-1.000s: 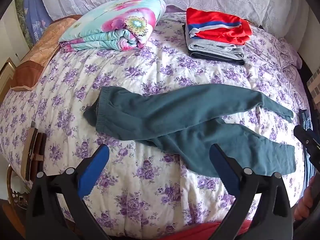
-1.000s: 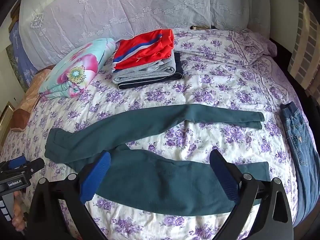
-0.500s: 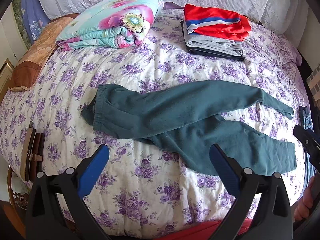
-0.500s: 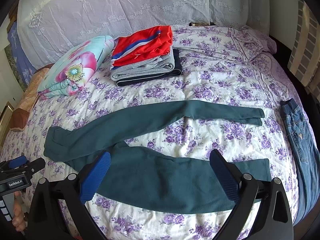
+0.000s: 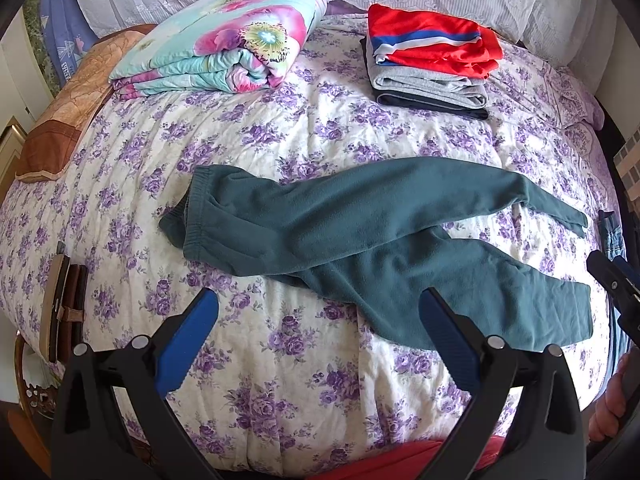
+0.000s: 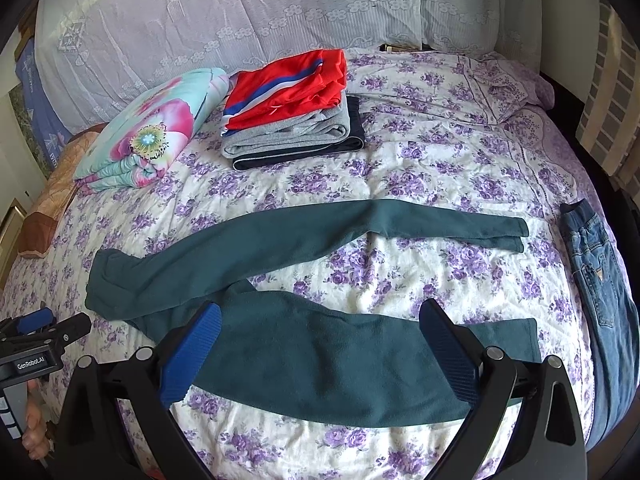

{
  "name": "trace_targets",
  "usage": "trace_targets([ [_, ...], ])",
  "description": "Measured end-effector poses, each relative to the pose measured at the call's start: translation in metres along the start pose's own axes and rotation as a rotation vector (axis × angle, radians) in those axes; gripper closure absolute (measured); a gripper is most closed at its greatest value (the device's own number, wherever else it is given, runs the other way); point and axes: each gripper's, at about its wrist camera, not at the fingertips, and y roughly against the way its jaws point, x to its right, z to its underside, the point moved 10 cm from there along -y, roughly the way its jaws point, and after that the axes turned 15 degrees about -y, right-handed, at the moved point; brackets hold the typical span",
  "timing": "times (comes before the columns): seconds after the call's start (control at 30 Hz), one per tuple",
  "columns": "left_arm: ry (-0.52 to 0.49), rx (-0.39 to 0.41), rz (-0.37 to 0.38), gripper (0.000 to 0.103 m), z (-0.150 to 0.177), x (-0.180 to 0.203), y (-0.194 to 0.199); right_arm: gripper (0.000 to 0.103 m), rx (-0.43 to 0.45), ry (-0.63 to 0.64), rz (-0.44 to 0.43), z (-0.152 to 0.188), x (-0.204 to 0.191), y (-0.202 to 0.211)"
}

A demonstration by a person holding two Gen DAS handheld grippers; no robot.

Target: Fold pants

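Dark teal pants (image 5: pixel 340 232) lie spread on the floral bedspread, waistband to the left, legs splayed to the right. They also show in the right wrist view (image 6: pixel 304 304). My left gripper (image 5: pixel 318 332) is open and empty, held above the bed's near edge below the waistband and crotch. My right gripper (image 6: pixel 318 344) is open and empty, hovering over the near pant leg. Each gripper shows at the edge of the other's view.
A stack of folded clothes (image 5: pixel 432 60) topped by a red garment and a folded floral quilt (image 5: pixel 224 52) sit at the back. Blue jeans (image 6: pixel 604 280) lie at the bed's right edge. A wooden object (image 5: pixel 60 304) sits at the left edge.
Both views have shifted slightly; the pants sit a little higher in the left wrist frame. The pants have not moved and both grippers stay open.
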Motion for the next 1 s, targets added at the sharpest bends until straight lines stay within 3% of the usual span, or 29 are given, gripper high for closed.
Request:
trace_targets([
  [1.0,0.002,-0.011,0.0,0.005,0.0066,-0.0011,-0.003,0.004,-0.007,0.004,0.005,0.0025,-0.0003,-0.0021],
])
